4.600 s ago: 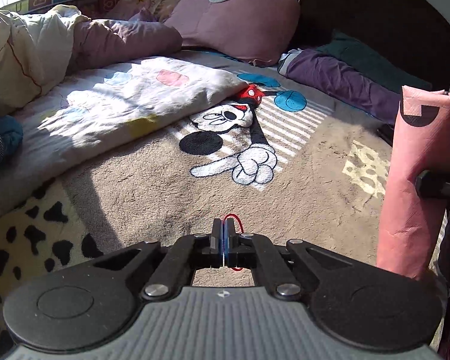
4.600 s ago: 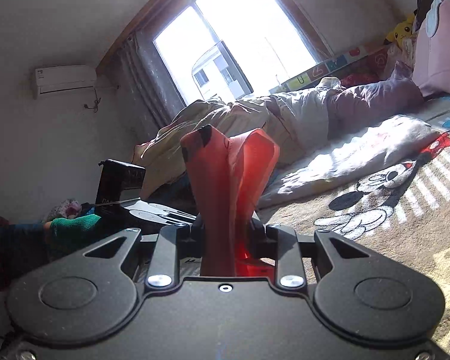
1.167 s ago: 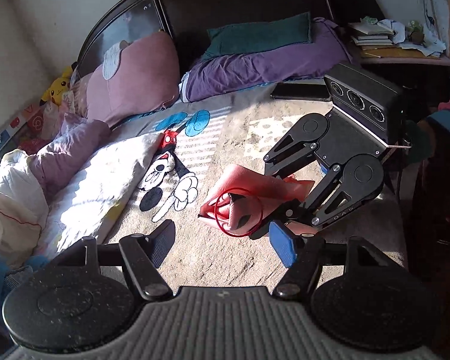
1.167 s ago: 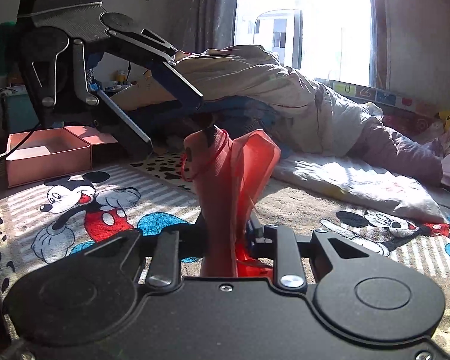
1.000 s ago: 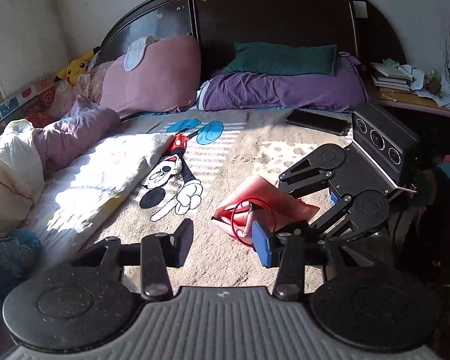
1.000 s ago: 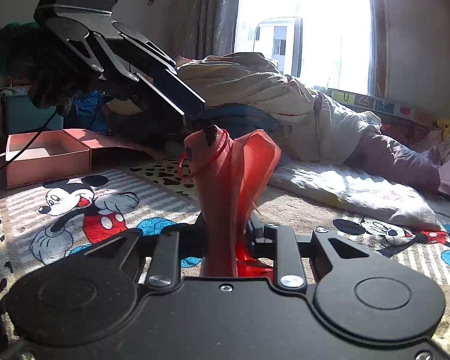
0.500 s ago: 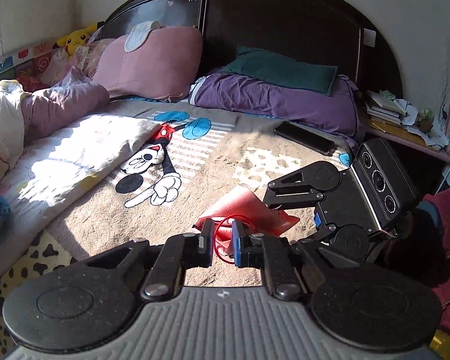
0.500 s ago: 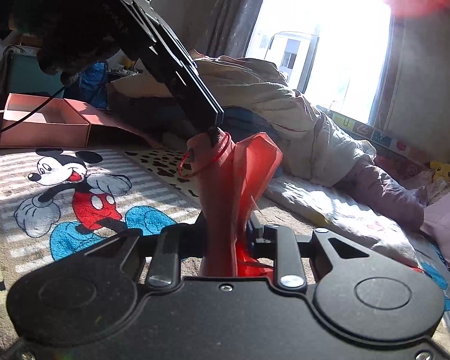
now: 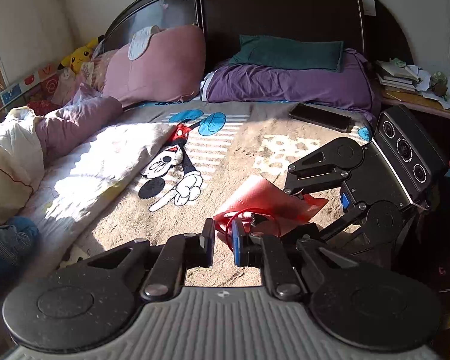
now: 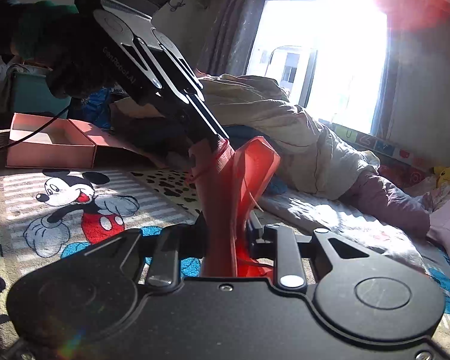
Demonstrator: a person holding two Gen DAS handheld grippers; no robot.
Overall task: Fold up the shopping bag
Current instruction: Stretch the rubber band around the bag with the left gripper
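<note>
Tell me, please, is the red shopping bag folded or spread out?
Folded: the shopping bag is a narrow bundle, clamped in the right claw.

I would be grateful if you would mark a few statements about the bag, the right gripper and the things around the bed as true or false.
1. The right gripper is shut on the red bag. True.
2. The bag lies spread flat on the blanket. False: it is gathered into a narrow bundle that stands up out of the gripper.
3. A phone lies on the bed near the purple pillow. True.
4. The pink box has its lid shut. False: it is open, and its inside shows.
</note>
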